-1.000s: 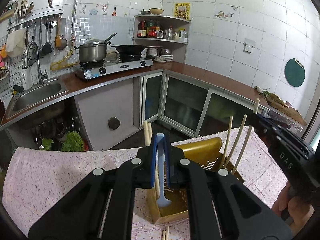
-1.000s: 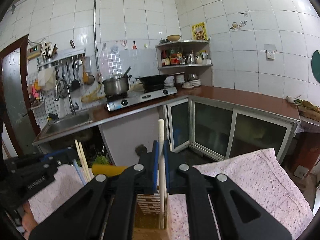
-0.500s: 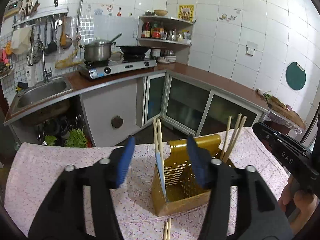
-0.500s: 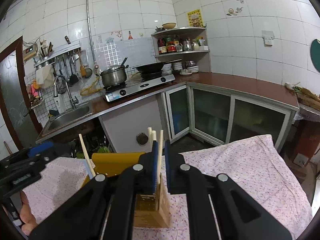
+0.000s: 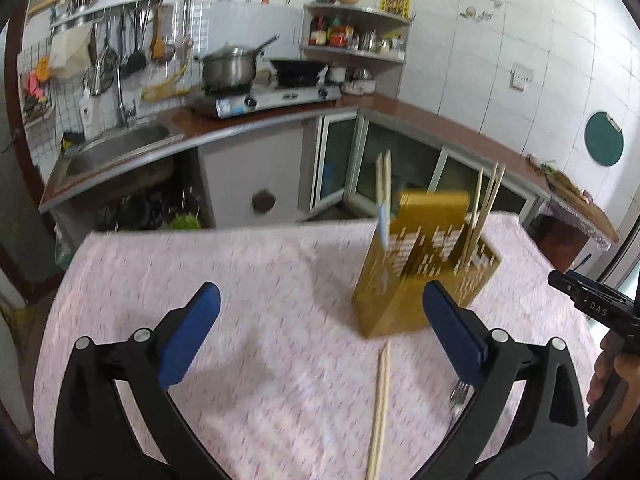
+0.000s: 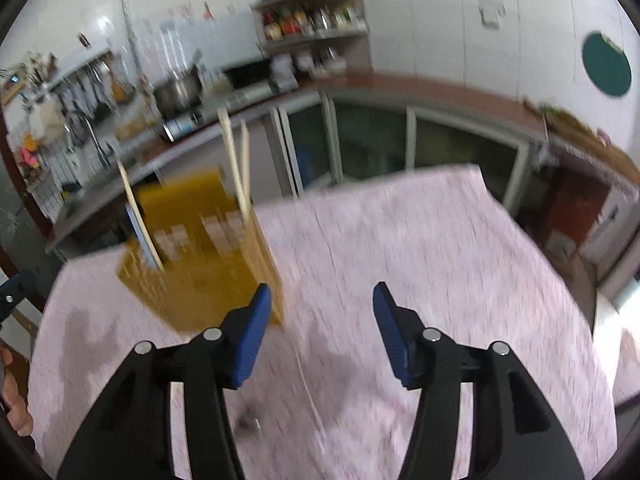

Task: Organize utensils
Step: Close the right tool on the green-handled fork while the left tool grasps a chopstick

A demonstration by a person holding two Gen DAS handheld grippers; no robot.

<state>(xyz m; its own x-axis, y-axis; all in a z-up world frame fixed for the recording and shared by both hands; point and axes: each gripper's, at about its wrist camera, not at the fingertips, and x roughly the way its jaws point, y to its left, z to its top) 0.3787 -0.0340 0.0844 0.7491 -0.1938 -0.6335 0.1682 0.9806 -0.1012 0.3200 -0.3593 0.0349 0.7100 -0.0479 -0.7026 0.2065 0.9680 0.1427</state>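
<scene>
A yellow utensil holder (image 5: 424, 264) stands on the pink flowered tablecloth (image 5: 248, 304); it also shows blurred in the right wrist view (image 6: 192, 248). Chopsticks (image 5: 482, 208) and a light blue spoon handle (image 5: 383, 220) stand in it. A pair of chopsticks (image 5: 380, 408) and a fork (image 5: 458, 394) lie on the cloth in front of the holder. My left gripper (image 5: 320, 336) is open and empty, pulled back from the holder. My right gripper (image 6: 322, 332) is open and empty, just right of the holder; its side shows in the left wrist view (image 5: 592, 304).
The table's far edge (image 5: 224, 232) faces a kitchen counter with a sink (image 5: 120, 148) and a gas stove (image 5: 272, 96). Glass cabinet doors (image 5: 360, 168) run below the counter. The right wrist view is motion-blurred.
The left gripper let go of the blue spoon into the holder, the right gripper let go of its chopsticks there. Both opened wide and drew back from the holder.
</scene>
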